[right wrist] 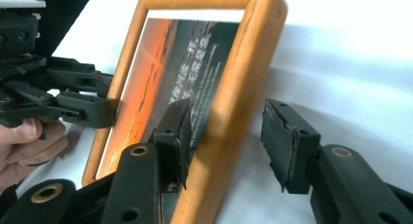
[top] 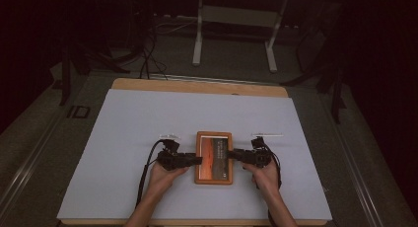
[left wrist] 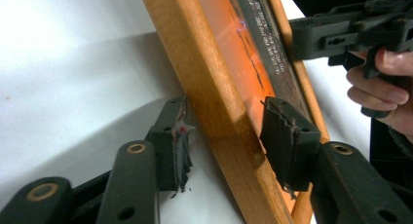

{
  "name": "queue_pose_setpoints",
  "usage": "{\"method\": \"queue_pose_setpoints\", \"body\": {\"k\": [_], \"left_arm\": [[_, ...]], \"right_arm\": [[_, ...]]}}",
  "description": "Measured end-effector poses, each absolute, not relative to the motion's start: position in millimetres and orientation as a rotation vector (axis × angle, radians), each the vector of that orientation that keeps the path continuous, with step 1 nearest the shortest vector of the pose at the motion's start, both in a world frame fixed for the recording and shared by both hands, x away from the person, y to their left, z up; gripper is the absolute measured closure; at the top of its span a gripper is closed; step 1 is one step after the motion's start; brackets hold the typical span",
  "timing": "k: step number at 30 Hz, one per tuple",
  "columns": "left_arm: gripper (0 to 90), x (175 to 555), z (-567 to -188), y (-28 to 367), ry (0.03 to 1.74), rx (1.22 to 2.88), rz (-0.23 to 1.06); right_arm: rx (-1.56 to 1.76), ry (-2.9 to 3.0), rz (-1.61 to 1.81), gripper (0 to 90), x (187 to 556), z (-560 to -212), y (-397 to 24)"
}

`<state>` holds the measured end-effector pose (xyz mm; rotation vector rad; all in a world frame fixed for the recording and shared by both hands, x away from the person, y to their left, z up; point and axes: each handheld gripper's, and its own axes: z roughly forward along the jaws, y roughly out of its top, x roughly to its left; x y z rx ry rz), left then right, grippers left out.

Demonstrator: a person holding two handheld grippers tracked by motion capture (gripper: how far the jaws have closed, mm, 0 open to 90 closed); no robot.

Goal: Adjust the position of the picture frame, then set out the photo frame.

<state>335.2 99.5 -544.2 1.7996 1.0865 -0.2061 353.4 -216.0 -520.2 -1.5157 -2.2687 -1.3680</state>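
Item: rectangular wooden picture frame with an orange-and-dark sunset print and small lines of text [top: 214, 157]. It lies flat on the pale grey-white sheet covering the table [top: 128, 138], a little toward the person's side of the middle, long sides running away from the person.

Left gripper [top: 197, 160], black, two-jawed, held in the left hand [top: 165, 175]: it comes in level from the left and straddles the frame's left rail. In the left gripper view [left wrist: 226, 141] one jaw stands on the sheet just outside the rail with a gap to the wood; the other sits over the glass at the rail's inner edge. Jaws apart, nothing clamped (no pad is seen pressing the wood).

Right gripper [top: 232, 155], of the same kind, held in the right hand [top: 266, 175]: it comes in from the right and straddles the right rail. In the right gripper view [right wrist: 229, 136] one jaw lies over the print close against the rail's inner side, the other stands clear on the outer side above the sheet. Jaws apart, nothing clamped.

Also on the sheet: a small pale strip-like object [top: 267, 135] beyond the right gripper and a small pale object [top: 169, 135] beyond the left one, both too small to identify. Behind the table, a white-legged stand [top: 236, 29] on a dark floor.
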Motion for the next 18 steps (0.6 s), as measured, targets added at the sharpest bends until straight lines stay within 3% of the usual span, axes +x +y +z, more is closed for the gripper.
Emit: {"method": "queue_pose_setpoints", "body": {"k": [12,18], "left_arm": [[48.3,325,-527,109,1.083,1.733,-0.074],[47.8,320,-522,106,1.072,1.749,-0.007]], "right_arm": [[-1.493,-2.383,-1.471,41.4,348,-501,-228],[-1.467,-2.540,-1.462,46.7,340,-492,-216]]}}
